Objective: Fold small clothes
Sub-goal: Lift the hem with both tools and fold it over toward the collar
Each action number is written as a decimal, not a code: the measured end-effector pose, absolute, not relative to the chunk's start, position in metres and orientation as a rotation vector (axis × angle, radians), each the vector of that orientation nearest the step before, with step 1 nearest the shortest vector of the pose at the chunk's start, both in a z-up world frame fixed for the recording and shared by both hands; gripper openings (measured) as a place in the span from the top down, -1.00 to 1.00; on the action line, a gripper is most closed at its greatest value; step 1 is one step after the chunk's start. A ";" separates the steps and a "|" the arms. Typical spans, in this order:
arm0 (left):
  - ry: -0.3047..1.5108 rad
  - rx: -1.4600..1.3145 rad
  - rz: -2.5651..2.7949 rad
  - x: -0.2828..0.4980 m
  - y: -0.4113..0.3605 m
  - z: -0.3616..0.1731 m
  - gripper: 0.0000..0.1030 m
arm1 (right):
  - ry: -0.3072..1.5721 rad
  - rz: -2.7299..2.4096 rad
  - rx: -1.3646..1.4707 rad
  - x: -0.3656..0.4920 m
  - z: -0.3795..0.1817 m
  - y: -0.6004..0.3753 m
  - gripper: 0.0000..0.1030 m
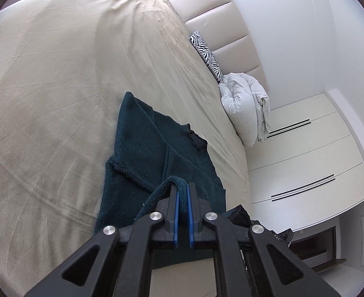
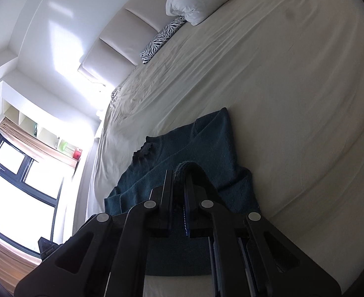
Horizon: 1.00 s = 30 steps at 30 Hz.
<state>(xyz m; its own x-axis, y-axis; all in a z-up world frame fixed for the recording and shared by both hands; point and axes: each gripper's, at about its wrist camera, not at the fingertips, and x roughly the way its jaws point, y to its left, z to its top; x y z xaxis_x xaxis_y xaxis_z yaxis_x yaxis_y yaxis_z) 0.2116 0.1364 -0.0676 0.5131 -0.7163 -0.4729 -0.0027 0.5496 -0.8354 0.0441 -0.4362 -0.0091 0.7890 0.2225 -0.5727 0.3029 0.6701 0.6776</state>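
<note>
A dark teal knitted sweater [image 1: 142,146] lies on the beige bed sheet [image 1: 45,86], its sleeves folded across the body and the ruffled collar toward the headboard. My left gripper [image 1: 183,185] is shut on a fold of the sweater's edge and holds it just above the garment. In the right wrist view the same sweater [image 2: 206,138] lies on the sheet [image 2: 293,86]. My right gripper [image 2: 179,173] is shut on another fold of the sweater's edge, lifted slightly off the fabric.
A zebra-print pillow [image 1: 206,52] and a bundled white duvet [image 1: 246,104] lie against the padded headboard [image 1: 221,19]. White wardrobe doors [image 1: 305,163] stand beside the bed. A window [image 2: 15,180] with shelves above shows in the right wrist view.
</note>
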 end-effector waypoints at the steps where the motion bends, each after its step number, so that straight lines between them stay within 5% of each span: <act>1: 0.945 -0.895 -0.501 0.216 0.135 -0.069 0.89 | 0.685 -0.056 0.841 0.051 -0.010 -0.437 0.89; 30: 0.971 -0.786 -0.352 0.383 0.113 -0.115 0.88 | 0.792 -0.175 0.739 0.267 -0.078 -0.459 0.89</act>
<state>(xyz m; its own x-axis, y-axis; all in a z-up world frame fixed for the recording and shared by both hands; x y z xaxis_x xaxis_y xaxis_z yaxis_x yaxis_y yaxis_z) 0.3829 0.1131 -0.1148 0.5378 -0.5918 -0.6005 -0.0698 0.6785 -0.7313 0.2666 -0.4592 -0.0779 0.7030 0.1229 -0.7005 0.4061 0.7392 0.5373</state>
